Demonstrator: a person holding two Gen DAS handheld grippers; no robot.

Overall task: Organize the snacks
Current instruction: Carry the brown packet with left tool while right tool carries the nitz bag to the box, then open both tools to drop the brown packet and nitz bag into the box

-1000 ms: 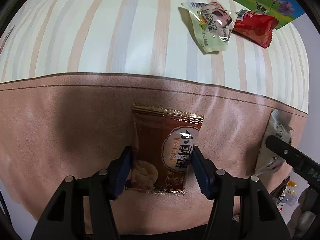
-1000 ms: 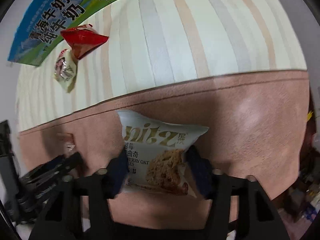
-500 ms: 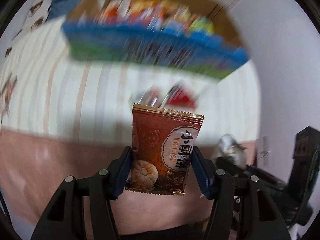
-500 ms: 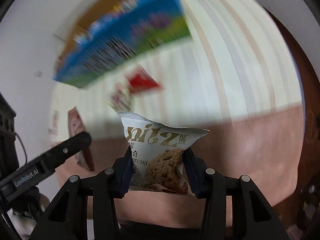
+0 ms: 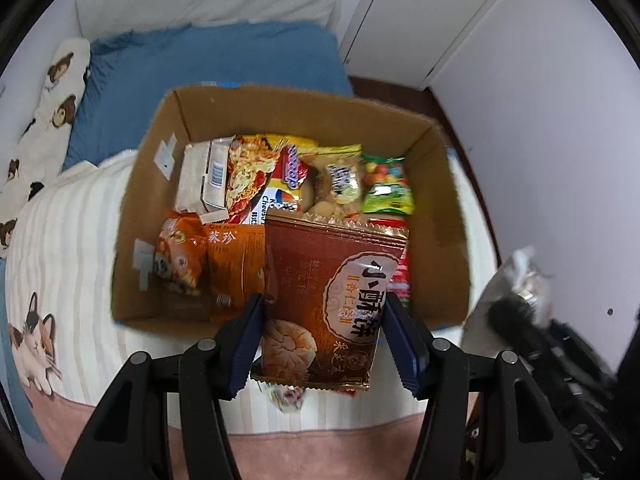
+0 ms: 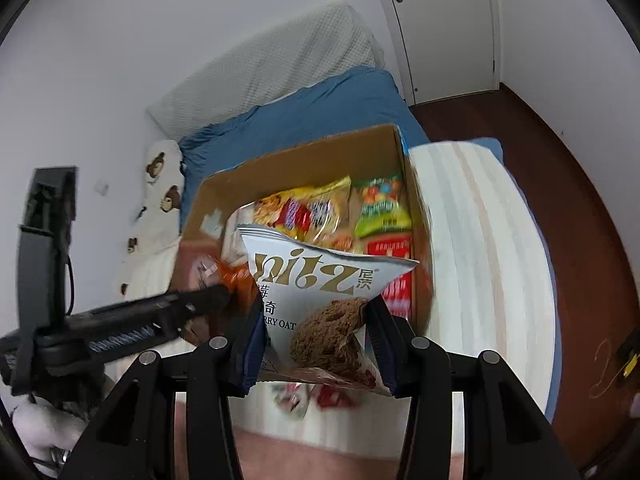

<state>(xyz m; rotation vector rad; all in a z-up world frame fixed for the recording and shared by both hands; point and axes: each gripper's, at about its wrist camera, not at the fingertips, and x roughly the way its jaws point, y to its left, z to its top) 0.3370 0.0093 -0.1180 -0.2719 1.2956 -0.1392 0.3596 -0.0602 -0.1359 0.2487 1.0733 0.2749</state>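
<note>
One cardboard box sits on the bed, holding about nine snack packets. I carry two more packets: one brown pastry packet and one white cookie packet, one in each of my two grippers. Two small wrapped snacks lie on the bedspread below. One door stands behind.
</note>
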